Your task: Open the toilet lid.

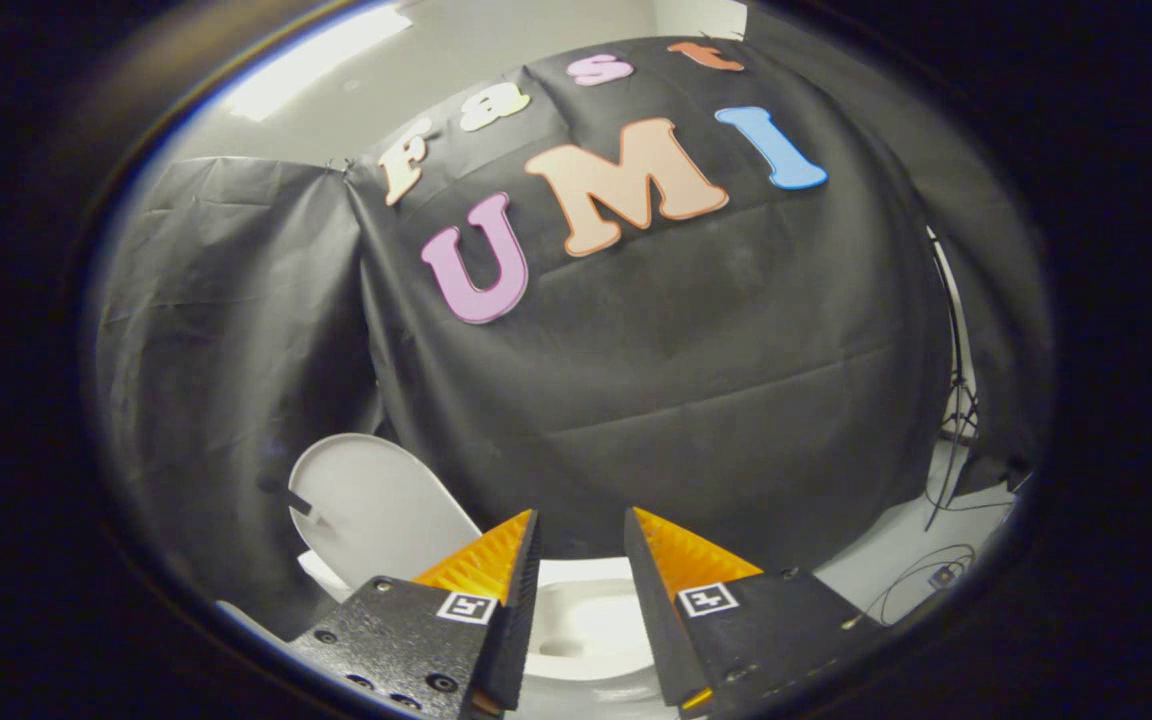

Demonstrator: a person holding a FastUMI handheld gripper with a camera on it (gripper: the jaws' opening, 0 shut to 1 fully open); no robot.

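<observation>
Standing raised, the white toilet lid (371, 505) tilts back toward the black cloth wall (656, 380), beyond and to the left of the left finger; its lower edge is cut off behind that finger's body, so the hinge cannot be made out. A small dark mark or tab sits on the lid's left rim, too small to identify. Below the lid, the white toilet bowl (586, 620) shows in the gap between the fingers, its inside brightly lit and washed out, its front and sides hidden behind the finger bodies. The gripper (581, 530) is parted, its fingers apart with nothing held between them and touching nothing; each finger carries a small square marker near its base. Behind the toilet the cloth hangs in creases, and a second panel of it (226, 350) drapes on the left. To the right, a thin stand (956, 400), probably a tripod, rises from the pale floor (886, 555), with cables (921, 575) trailing across it near a small boxy device, blurred by the lens.
</observation>
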